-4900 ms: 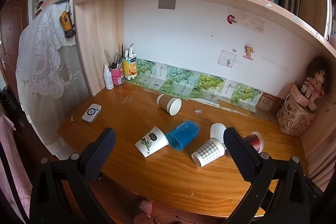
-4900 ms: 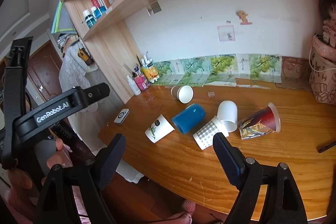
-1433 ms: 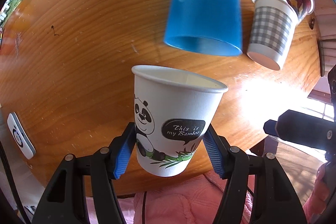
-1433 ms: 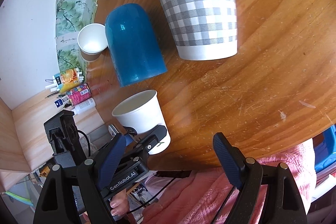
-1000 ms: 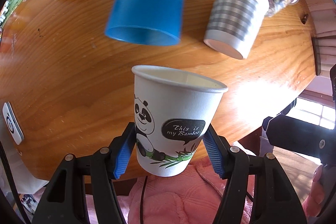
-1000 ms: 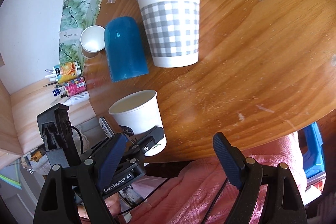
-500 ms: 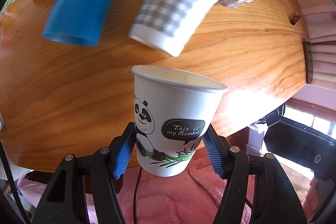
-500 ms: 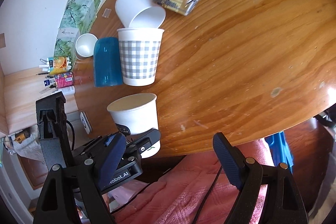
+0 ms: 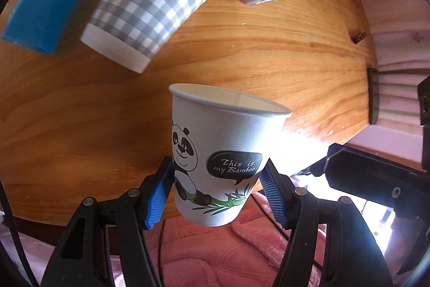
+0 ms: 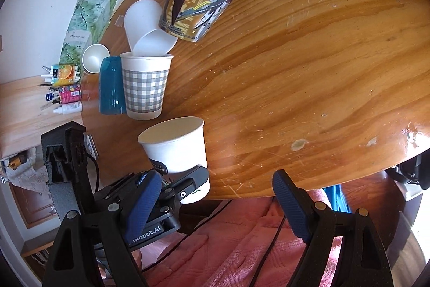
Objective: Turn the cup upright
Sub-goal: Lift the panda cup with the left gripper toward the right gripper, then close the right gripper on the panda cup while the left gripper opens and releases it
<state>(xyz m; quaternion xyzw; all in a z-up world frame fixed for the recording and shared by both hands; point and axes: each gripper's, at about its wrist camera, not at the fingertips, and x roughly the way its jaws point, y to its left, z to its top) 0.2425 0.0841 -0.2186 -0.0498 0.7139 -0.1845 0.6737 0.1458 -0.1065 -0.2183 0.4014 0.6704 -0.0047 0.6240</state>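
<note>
Over the desk's near edge | left gripper is clamping the panda cup | right gripper is hanging spread, empty | wooden desk is carrying toppled cups.

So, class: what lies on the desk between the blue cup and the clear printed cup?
The checked cup and a white cup, seen in the right wrist view.
</note>
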